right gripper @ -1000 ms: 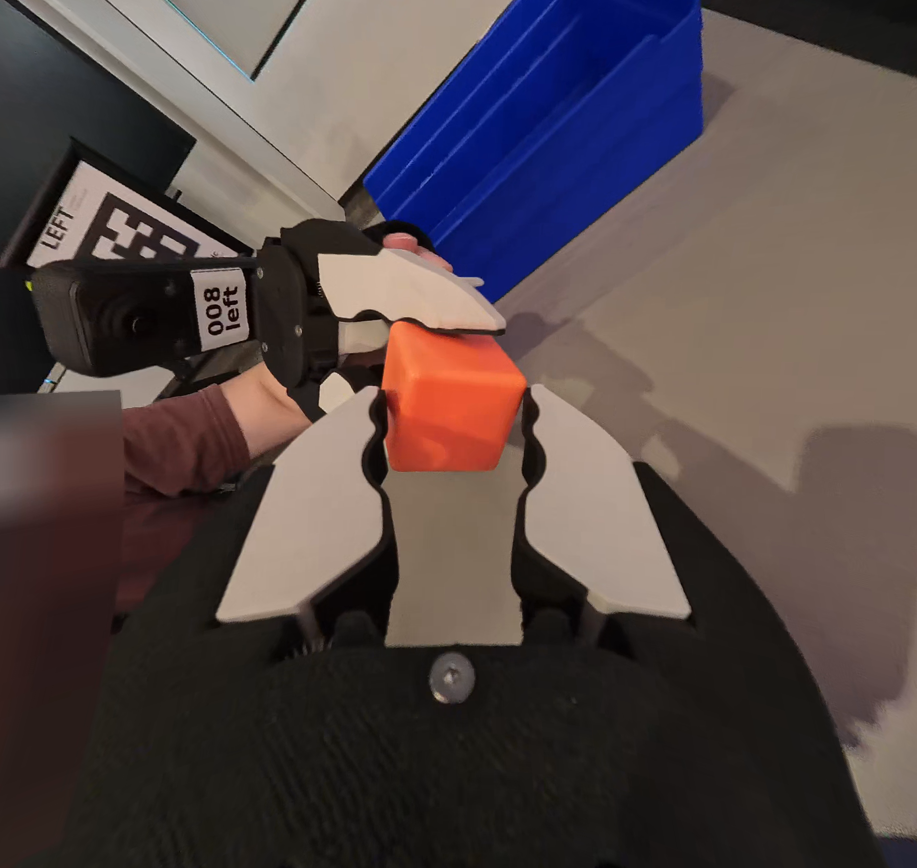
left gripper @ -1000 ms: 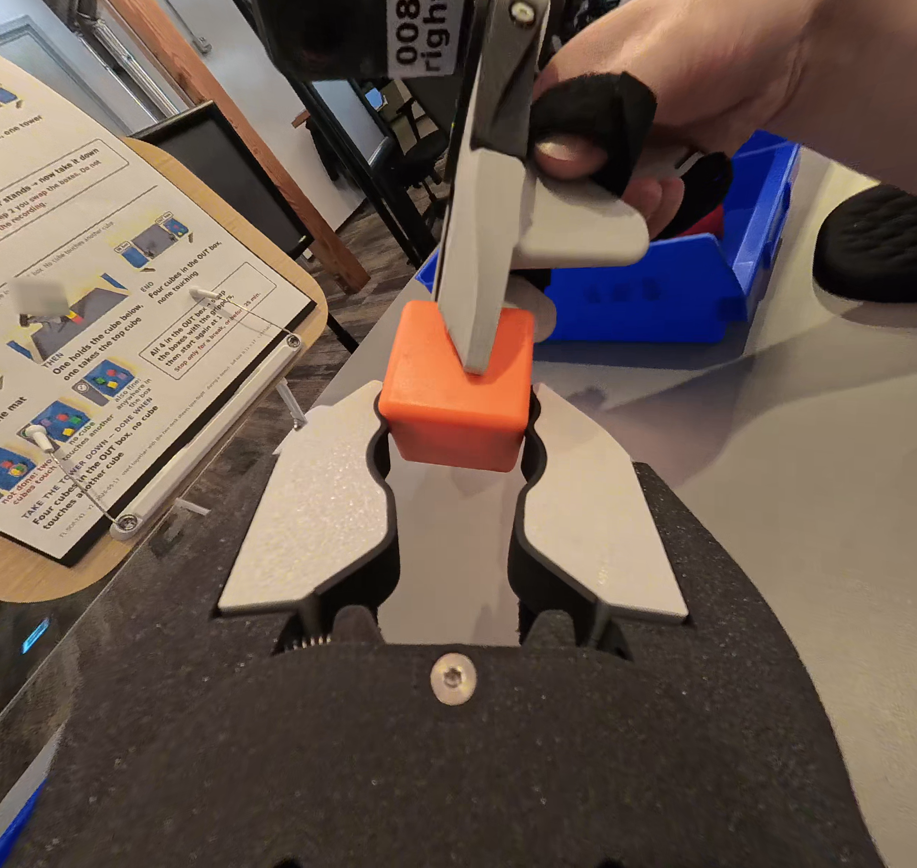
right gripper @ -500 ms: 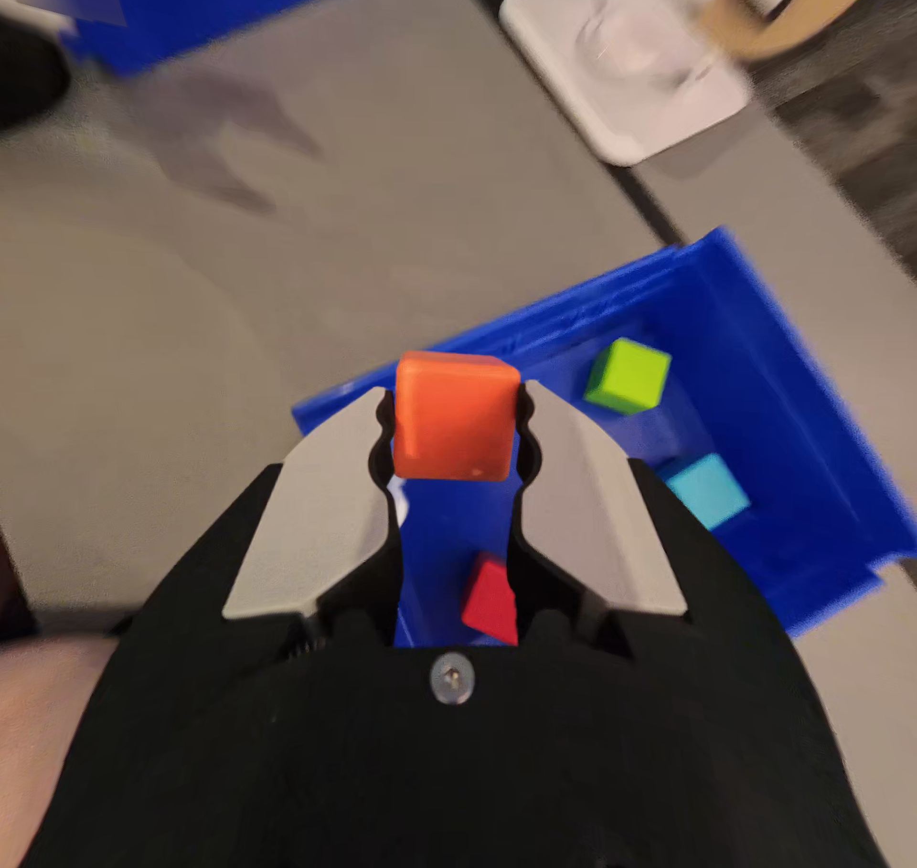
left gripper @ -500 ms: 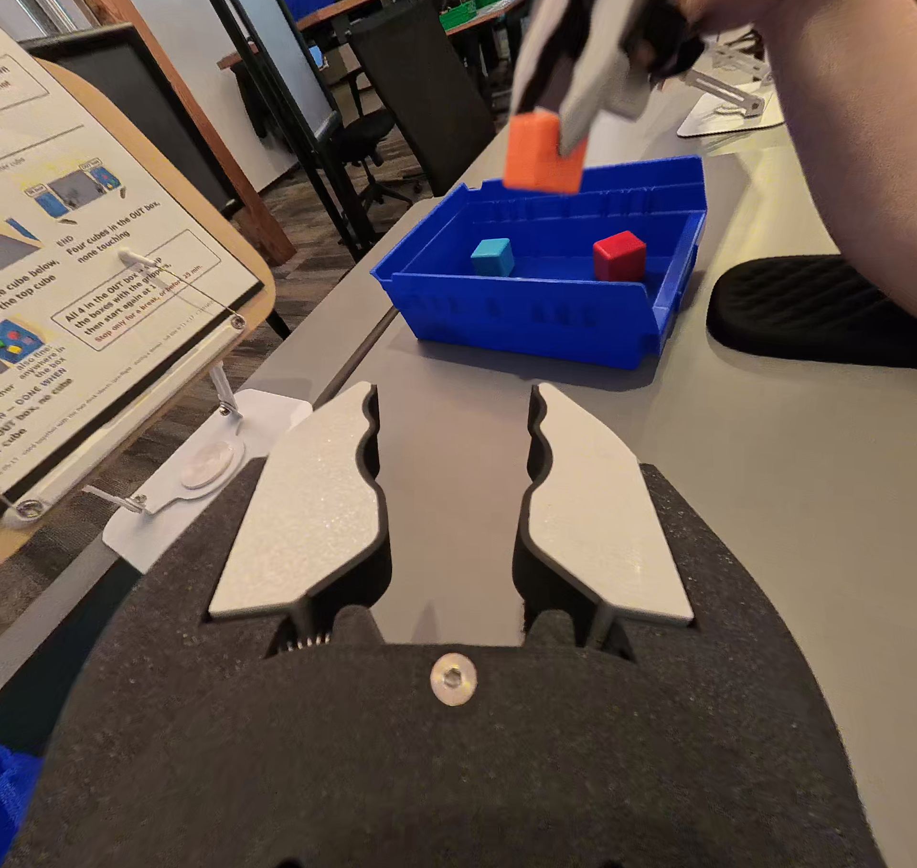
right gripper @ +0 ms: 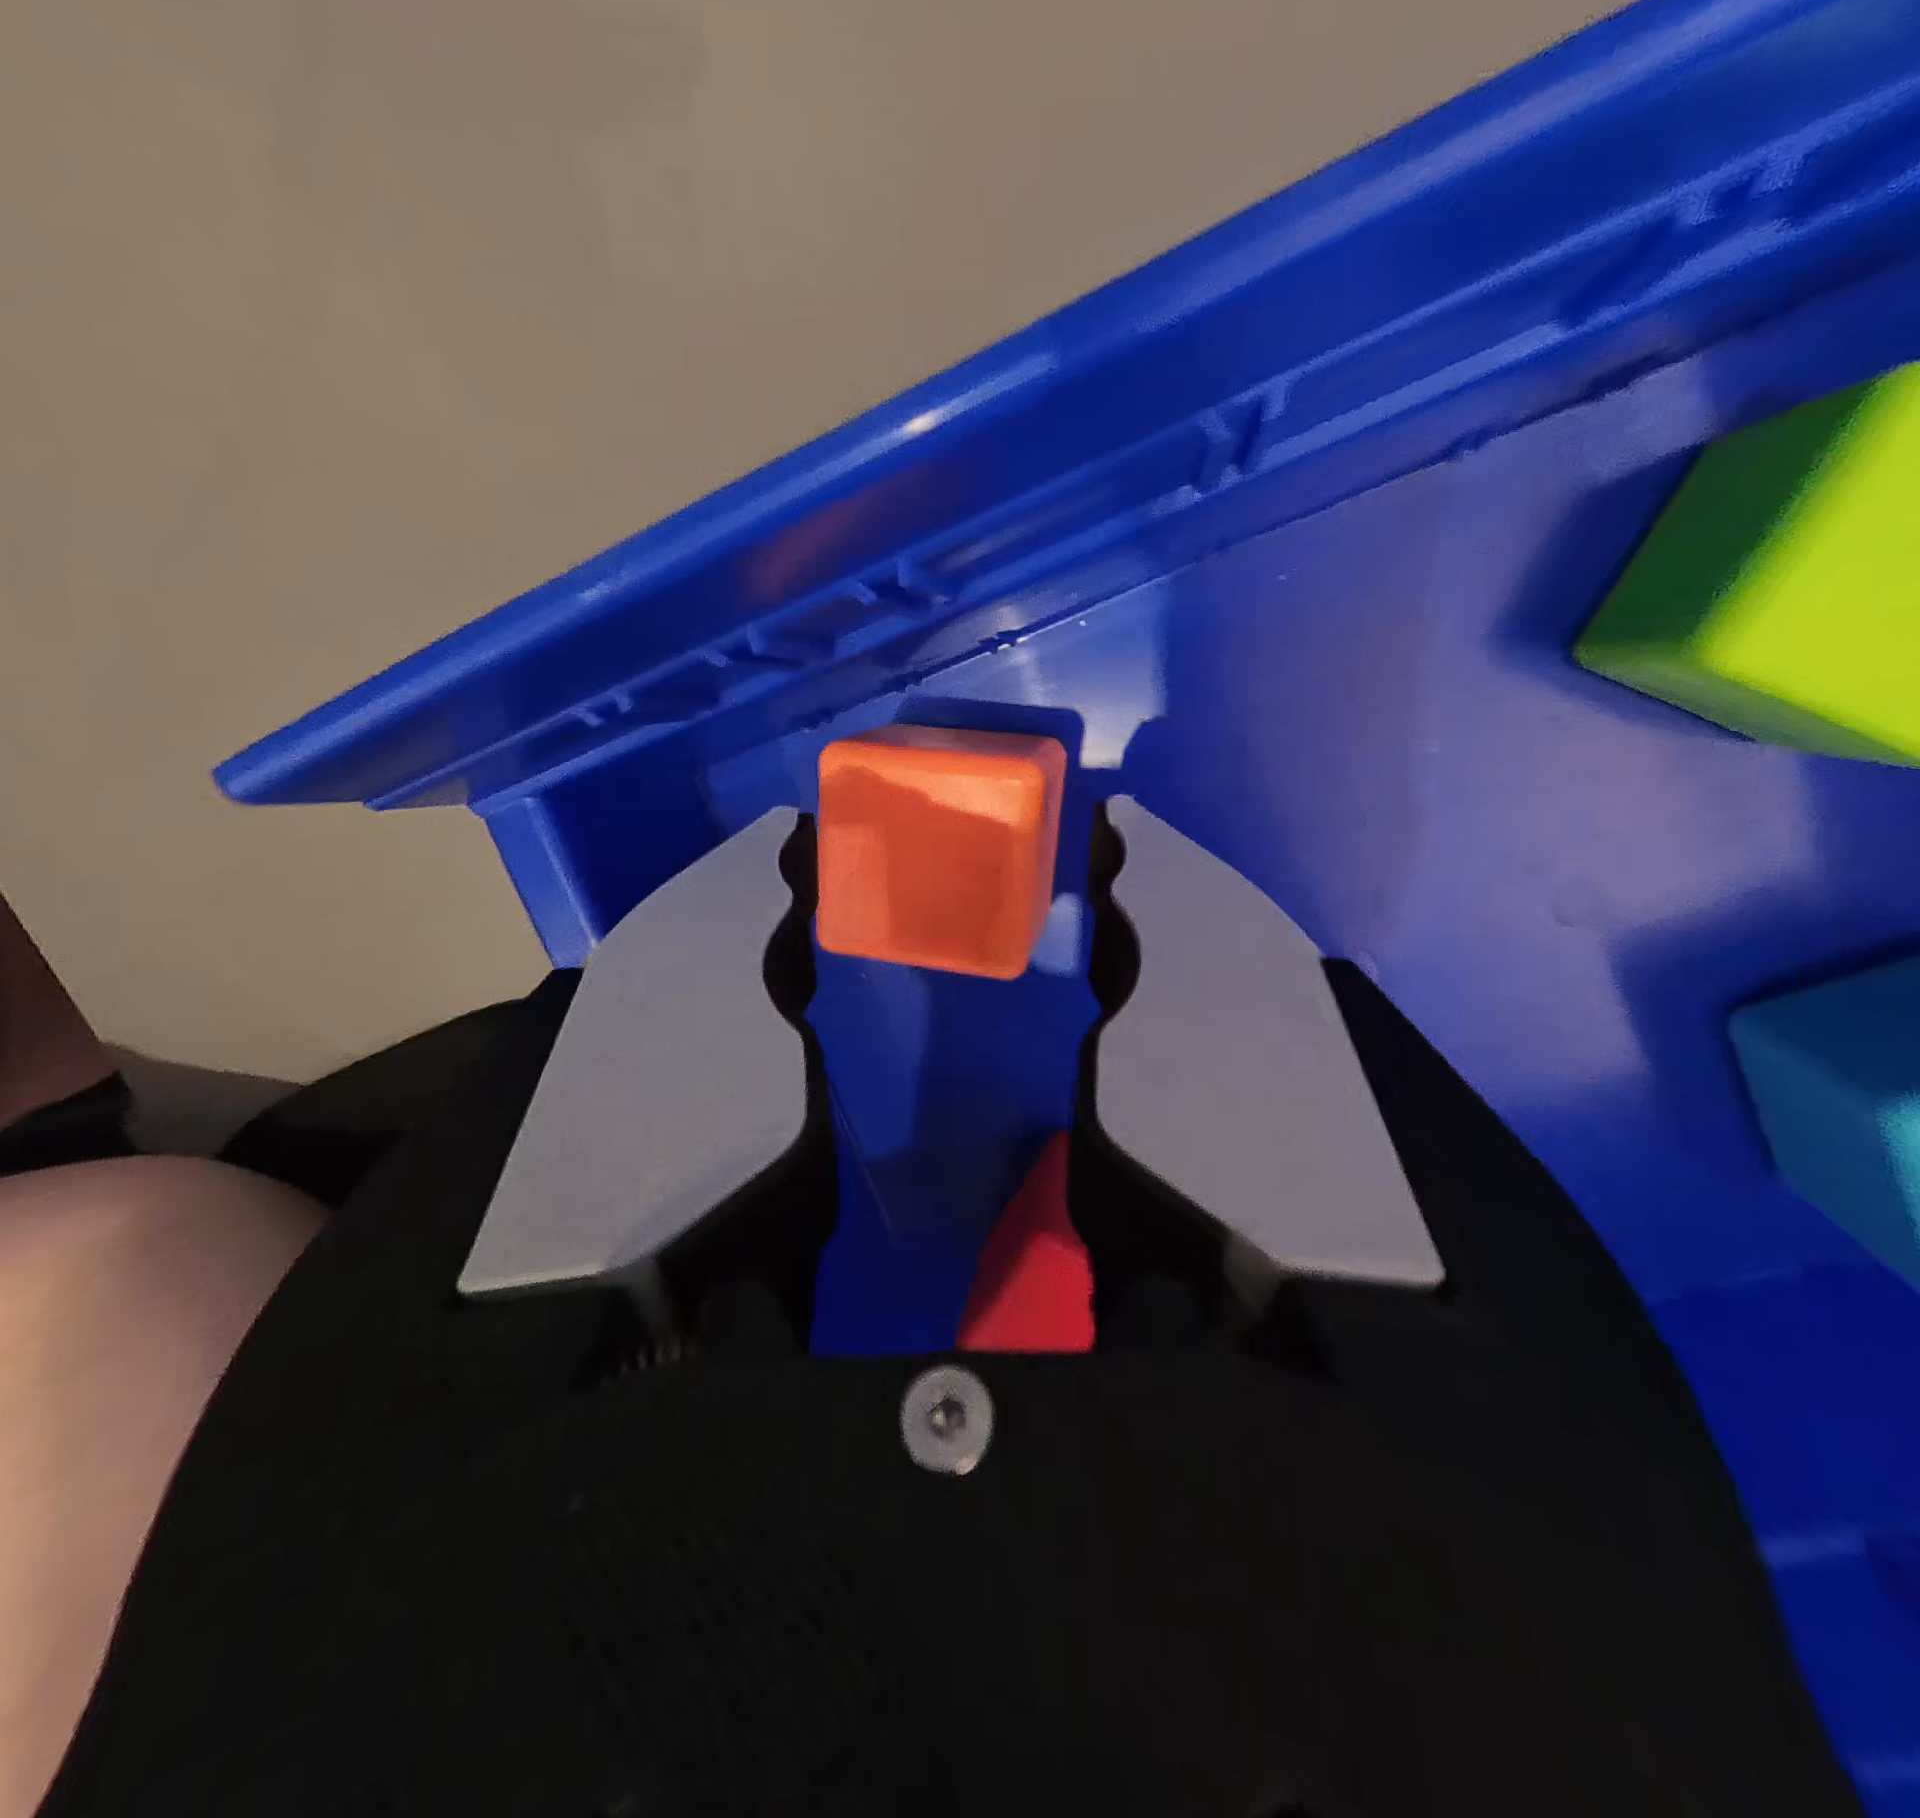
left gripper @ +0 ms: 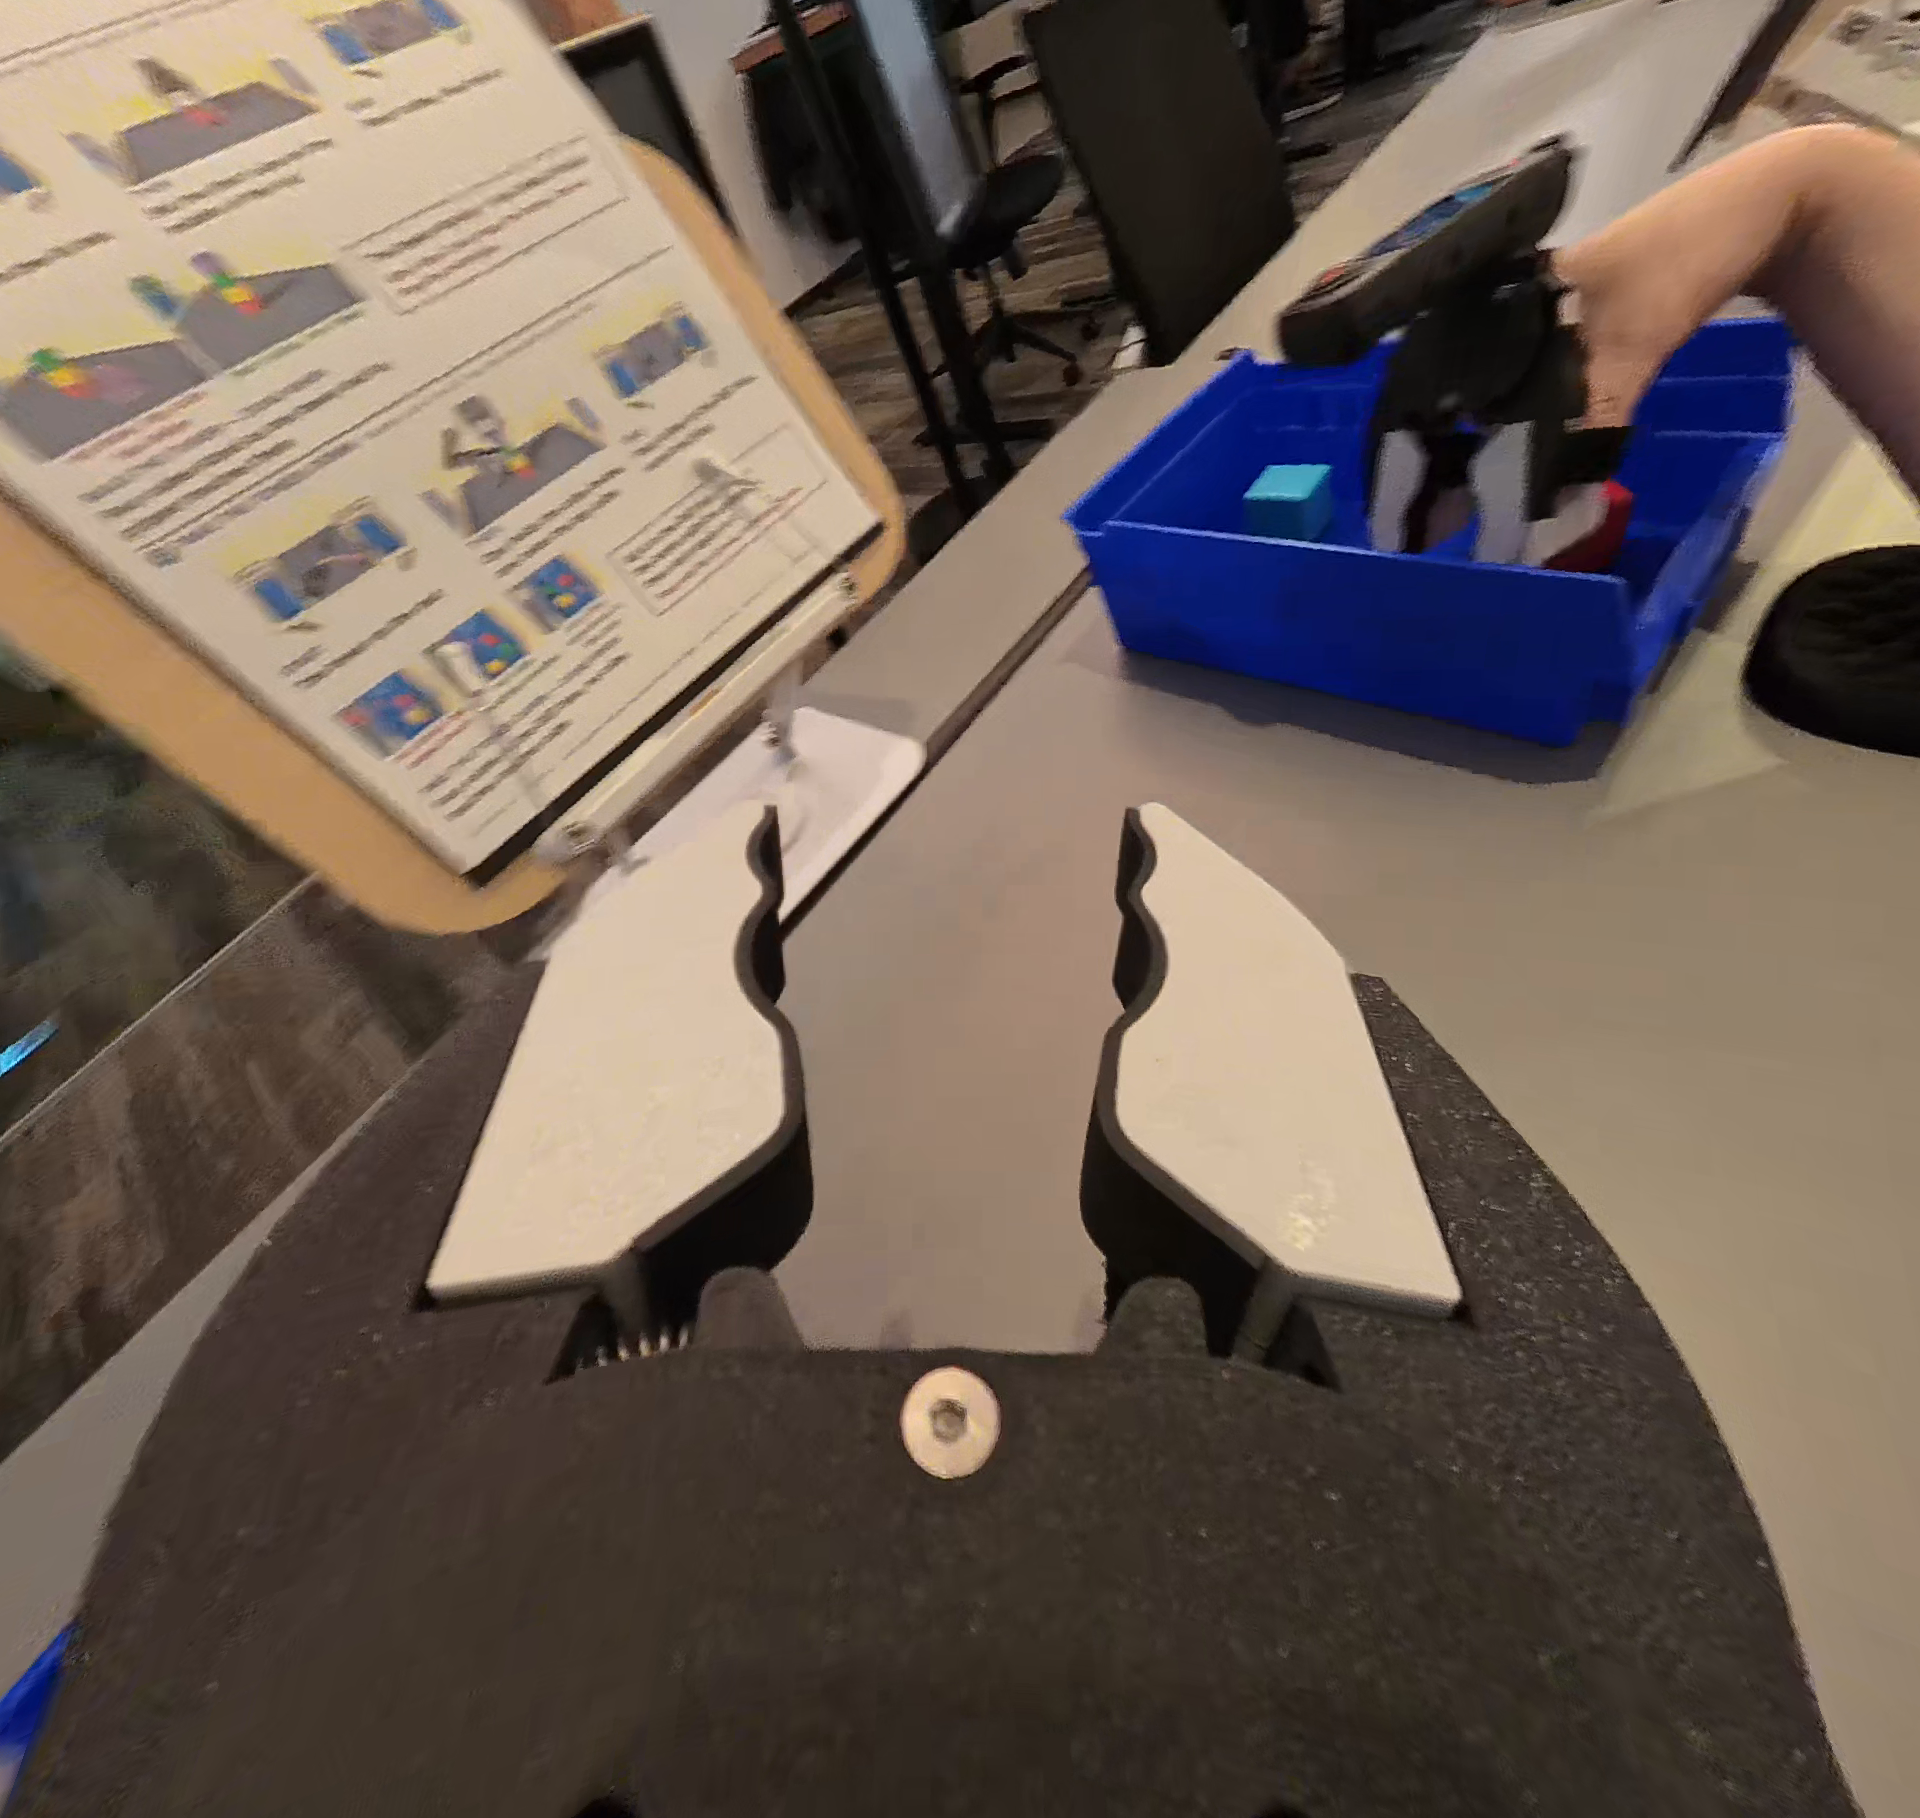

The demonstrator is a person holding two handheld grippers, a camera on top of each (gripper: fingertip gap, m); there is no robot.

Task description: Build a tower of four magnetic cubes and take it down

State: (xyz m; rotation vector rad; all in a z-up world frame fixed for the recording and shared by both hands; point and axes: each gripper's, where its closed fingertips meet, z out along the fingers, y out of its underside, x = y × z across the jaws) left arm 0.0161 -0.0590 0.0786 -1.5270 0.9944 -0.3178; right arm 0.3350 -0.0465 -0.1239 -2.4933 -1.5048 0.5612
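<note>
The orange cube (right gripper: pixel 930 854) sits between the fingertips of the right gripper (right gripper: pixel 945 864), low inside the blue bin (right gripper: pixel 665 625) near its corner wall. A sliver of bin floor shows between the cube and the right finger, and the left finger looks just clear too, so the jaws appear parted around it, though blur makes it hard to be sure whether the left still touches. The cube seems set down or about to be.

Around it in the bin: a red cube (right gripper: pixel 1029 1269) near the gripper's base, a green cube (right gripper: pixel 1787 584) and a cyan cube (right gripper: pixel 1860 1103) off to the right, all apart from the orange one. With four cubes in the bin, the take-down looks nearly finished.

What matters for the coming move is that the cube lies straight ahead along the gripper's fingers, so a pull back along that axis should clear it; a sideways drift risks nudging it toward the red cube.

The left gripper (left gripper: pixel 945 895) hangs wide and empty over the grey table (left gripper: pixel 1558 937), well away from the bin; the right is much the nearer. An instruction board (left gripper: pixel 364 366) stands to its left.
</note>
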